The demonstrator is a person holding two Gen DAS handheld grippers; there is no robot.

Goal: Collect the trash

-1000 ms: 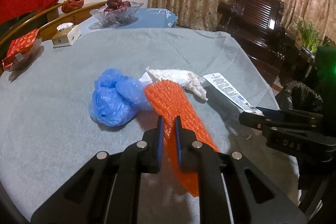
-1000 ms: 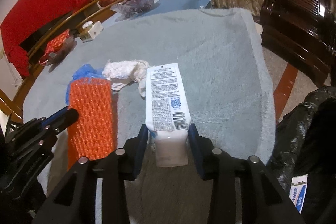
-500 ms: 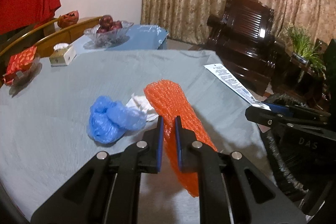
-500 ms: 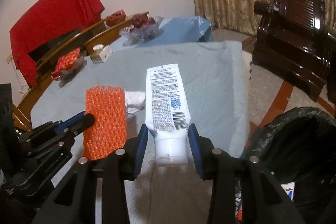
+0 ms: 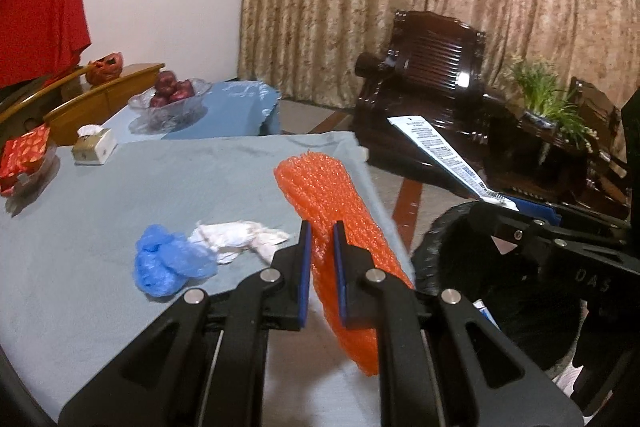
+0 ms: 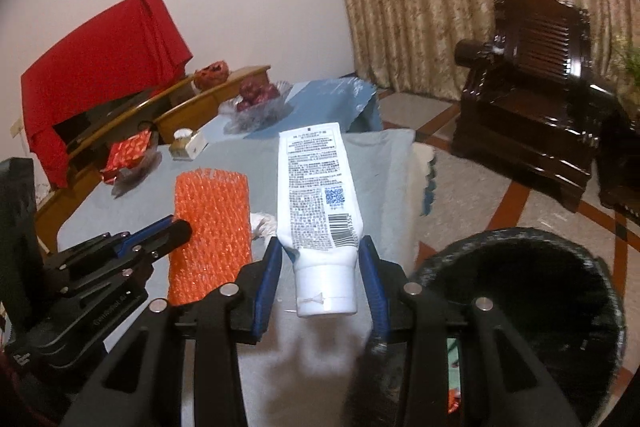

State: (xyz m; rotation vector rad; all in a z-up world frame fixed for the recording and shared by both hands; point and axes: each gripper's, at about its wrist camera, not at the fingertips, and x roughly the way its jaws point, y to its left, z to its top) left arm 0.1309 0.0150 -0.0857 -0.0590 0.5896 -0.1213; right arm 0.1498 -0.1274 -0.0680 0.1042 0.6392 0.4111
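Orange foam net (image 5: 336,227) clamped in left gripper (image 5: 321,247), held above the table's (image 5: 100,227) right edge. White tube (image 6: 318,203) gripped by right gripper (image 6: 323,259), near the black bin (image 6: 528,291). Blue bag (image 5: 172,261) and crumpled tissue (image 5: 240,237) lie on table.

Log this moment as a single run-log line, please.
left tool: shut on orange foam net | right tool: shut on white tube | bin: beside table, open | left on table: blue bag, tissue
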